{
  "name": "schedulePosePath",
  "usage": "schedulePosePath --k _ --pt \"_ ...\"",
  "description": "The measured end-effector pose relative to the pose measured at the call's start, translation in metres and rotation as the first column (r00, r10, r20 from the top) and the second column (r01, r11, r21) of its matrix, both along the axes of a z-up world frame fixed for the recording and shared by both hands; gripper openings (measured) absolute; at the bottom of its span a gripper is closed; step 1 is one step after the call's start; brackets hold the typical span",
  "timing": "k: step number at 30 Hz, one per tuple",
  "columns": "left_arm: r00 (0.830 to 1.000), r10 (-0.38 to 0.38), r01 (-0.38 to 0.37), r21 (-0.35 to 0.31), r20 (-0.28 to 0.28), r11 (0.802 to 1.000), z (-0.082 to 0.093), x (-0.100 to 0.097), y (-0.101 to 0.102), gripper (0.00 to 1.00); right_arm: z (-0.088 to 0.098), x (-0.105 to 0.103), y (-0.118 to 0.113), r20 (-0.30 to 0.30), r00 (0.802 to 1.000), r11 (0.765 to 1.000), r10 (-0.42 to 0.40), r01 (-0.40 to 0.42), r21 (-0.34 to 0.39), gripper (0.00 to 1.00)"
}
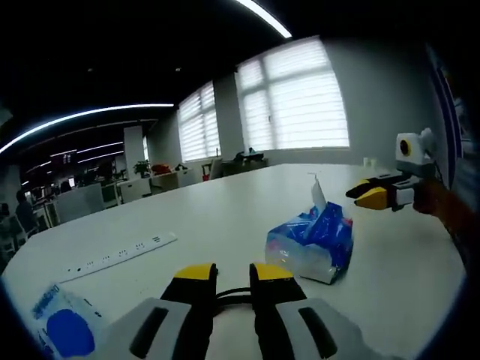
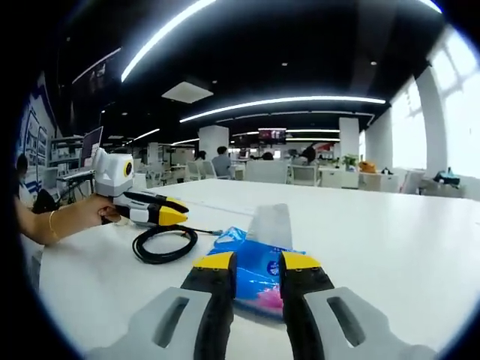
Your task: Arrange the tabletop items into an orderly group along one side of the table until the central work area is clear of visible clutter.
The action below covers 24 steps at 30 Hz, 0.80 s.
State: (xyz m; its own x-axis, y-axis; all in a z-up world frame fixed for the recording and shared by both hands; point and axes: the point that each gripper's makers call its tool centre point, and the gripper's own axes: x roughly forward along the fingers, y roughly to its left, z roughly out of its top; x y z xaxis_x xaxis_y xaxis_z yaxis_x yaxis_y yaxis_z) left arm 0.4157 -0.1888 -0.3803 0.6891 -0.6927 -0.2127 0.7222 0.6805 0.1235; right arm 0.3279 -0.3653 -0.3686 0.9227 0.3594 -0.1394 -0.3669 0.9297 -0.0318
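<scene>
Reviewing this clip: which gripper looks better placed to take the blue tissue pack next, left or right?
Probably the right gripper: the tissue pack lies straight ahead between its open jaws. The left gripper also looks open, but the pack sits off to its right, farther ahead.

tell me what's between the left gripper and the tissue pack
Bare white table. In the left gripper view, nothing lies between the left gripper and the tissue pack just ahead to its right.
</scene>
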Motion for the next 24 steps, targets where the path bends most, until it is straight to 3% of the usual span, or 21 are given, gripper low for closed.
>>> schedulePosePath --k 7,11,15,22,24 --pt "1.0 -0.005 0.005 -0.013 -0.009 1.0 0.0 -0.012 0.022 0.18 0.006 0.0 0.032 -0.009 0.997 0.997 0.076 -0.076 0.031 0.24" --pt "1.0 -0.001 0.001 -0.002 -0.024 1.0 -0.005 -0.017 0.037 0.19 0.008 0.0 0.056 -0.007 0.992 0.992 0.122 -0.122 0.01 0.25" --pt "0.999 0.001 0.0 0.011 -0.052 1.0 -0.012 -0.022 0.055 0.19 0.009 0.004 0.076 -0.014 0.988 0.988 0.152 -0.152 0.001 0.32" --pt "0.999 0.008 -0.007 0.019 -0.048 1.0 -0.011 -0.029 0.079 0.21 0.005 0.011 0.107 -0.032 0.978 0.978 0.206 -0.207 -0.016 0.34" --pt "0.999 0.027 -0.026 0.063 -0.017 0.998 -0.01 -0.029 0.091 0.21 0.004 0.01 0.115 -0.038 0.974 0.974 0.223 -0.224 -0.024 0.34"
